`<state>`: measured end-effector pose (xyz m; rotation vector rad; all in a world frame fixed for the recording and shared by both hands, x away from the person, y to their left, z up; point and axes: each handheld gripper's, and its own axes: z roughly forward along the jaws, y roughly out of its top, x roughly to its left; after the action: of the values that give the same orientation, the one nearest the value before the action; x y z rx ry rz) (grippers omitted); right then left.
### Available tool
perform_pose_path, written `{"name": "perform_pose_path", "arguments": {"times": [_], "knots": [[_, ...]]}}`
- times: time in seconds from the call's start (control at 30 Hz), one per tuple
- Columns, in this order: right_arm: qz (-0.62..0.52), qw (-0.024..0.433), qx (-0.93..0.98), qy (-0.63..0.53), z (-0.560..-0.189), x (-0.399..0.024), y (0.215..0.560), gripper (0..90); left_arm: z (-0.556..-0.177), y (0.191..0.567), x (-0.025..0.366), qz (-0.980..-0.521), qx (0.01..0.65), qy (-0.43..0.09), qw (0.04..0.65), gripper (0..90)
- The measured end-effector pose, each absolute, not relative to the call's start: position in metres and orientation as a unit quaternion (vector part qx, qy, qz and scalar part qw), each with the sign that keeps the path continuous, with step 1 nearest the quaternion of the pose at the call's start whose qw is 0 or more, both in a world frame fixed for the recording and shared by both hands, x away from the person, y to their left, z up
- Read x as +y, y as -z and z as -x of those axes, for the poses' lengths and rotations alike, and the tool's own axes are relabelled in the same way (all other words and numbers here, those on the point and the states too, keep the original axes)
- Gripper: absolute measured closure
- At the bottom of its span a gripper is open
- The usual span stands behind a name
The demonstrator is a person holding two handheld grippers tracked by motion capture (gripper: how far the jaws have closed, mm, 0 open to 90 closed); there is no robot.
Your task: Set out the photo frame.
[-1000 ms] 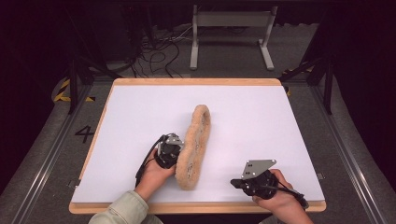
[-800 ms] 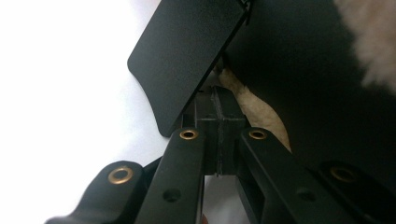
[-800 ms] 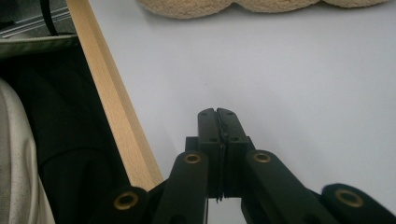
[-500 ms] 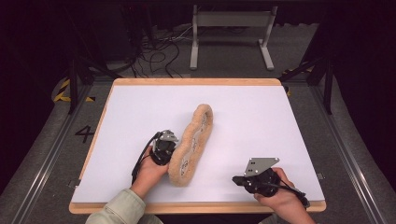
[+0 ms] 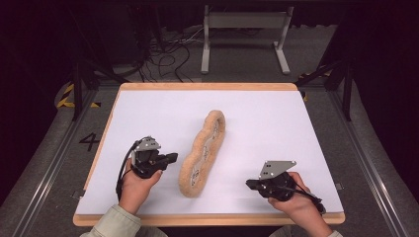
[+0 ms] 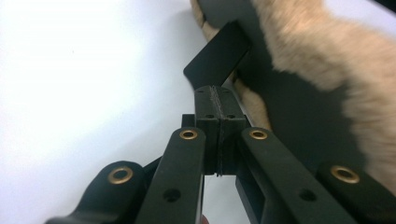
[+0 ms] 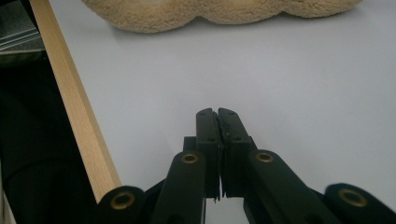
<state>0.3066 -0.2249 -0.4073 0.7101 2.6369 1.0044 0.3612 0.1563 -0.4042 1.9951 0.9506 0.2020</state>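
The bench (image 5: 148, 106) carries a white top with a pale wooden rim. One item lies on it: a long, tan, fleecy cushion (image 5: 203, 152) with a lobed outline and a paler inner face bearing small marks. It lies slightly left of the bench centre, its long axis running from about 1 o'clock at the far end to 7 o'clock at the near end, and seems to be tipped up on its long edge.

Left tongs (image 5: 171, 158): held in the person's left hand at roughly 8 o'clock from the bench centre, tips pointing toward 3 o'clock, at the cushion's near half. In the high view a narrow strip of white bench shows between tips and fleece, so they are near but apart. The left gripper view shows the two jaws pressed flat together with nothing between them; the fleece (image 6: 327, 56) rises just beyond and to the right, with the tongs' shadow on it.

Right tongs (image 5: 250, 183): held in the person's right hand at about 5 o'clock, close to the near rim, tips pointing toward 9 o'clock. They are well apart from the cushion. The right gripper view shows the jaws closed on each other, empty, over bare white bench, with the cushion (image 7: 210, 14) across the top and the wooden rim (image 7: 74, 102) at left.
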Motion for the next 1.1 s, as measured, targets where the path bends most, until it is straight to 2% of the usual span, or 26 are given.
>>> {"name": "perform_pose_path", "arguments": {"times": [0.23,0.37,0.5,0.53,0.57,0.6,0.63,0.67,0.7,0.83,0.9,1.1], "knots": [[-0.246,0.117,0.899,-0.343,-0.308,-0.227,0.407,88.1,-0.344,0.386,0.165,-0.786,0.389,-0.084,0.472,89.5],[-0.246,0.117,0.899,-0.344,-0.308,-0.228,0.407,87.9,-0.325,0.381,0.165,-0.781,0.391,-0.074,0.481,84.4],[-0.248,0.119,0.898,-0.343,-0.307,-0.228,0.407,87.5,-0.312,0.378,0.167,-0.776,0.389,-0.068,0.492,69.6],[-0.248,0.118,0.898,-0.343,-0.307,-0.229,0.407,87.3,-0.307,0.377,0.167,-0.777,0.385,-0.070,0.493,69.6],[-0.249,0.119,0.898,-0.343,-0.307,-0.229,0.407,87.2,-0.303,0.376,0.166,-0.777,0.382,-0.068,0.495,65.1],[-0.250,0.120,0.898,-0.343,-0.307,-0.229,0.407,86.9,-0.300,0.376,0.164,-0.779,0.379,-0.068,0.496,55.3],[-0.250,0.120,0.898,-0.343,-0.307,-0.229,0.407,86.9,-0.298,0.376,0.163,-0.781,0.374,-0.067,0.495,55.3],[-0.250,0.120,0.898,-0.342,-0.307,-0.229,0.407,86.6,-0.294,0.376,0.160,-0.784,0.374,-0.062,0.492,46.1],[-0.250,0.120,0.898,-0.342,-0.307,-0.229,0.407,86.6,-0.292,0.377,0.158,-0.786,0.372,-0.058,0.491,46.1],[-0.251,0.120,0.898,-0.342,-0.307,-0.229,0.407,85.8,-0.288,0.384,0.146,-0.796,0.369,-0.048,0.478,32.8],[-0.254,0.120,0.897,-0.341,-0.308,-0.229,0.407,85.3,-0.289,0.388,0.140,-0.802,0.367,-0.045,0.469,29.3],[-0.257,0.120,0.896,-0.343,-0.309,-0.231,0.407,83.0,-0.295,0.405,0.128,-0.816,0.368,-0.035,0.444,26.8]]}}
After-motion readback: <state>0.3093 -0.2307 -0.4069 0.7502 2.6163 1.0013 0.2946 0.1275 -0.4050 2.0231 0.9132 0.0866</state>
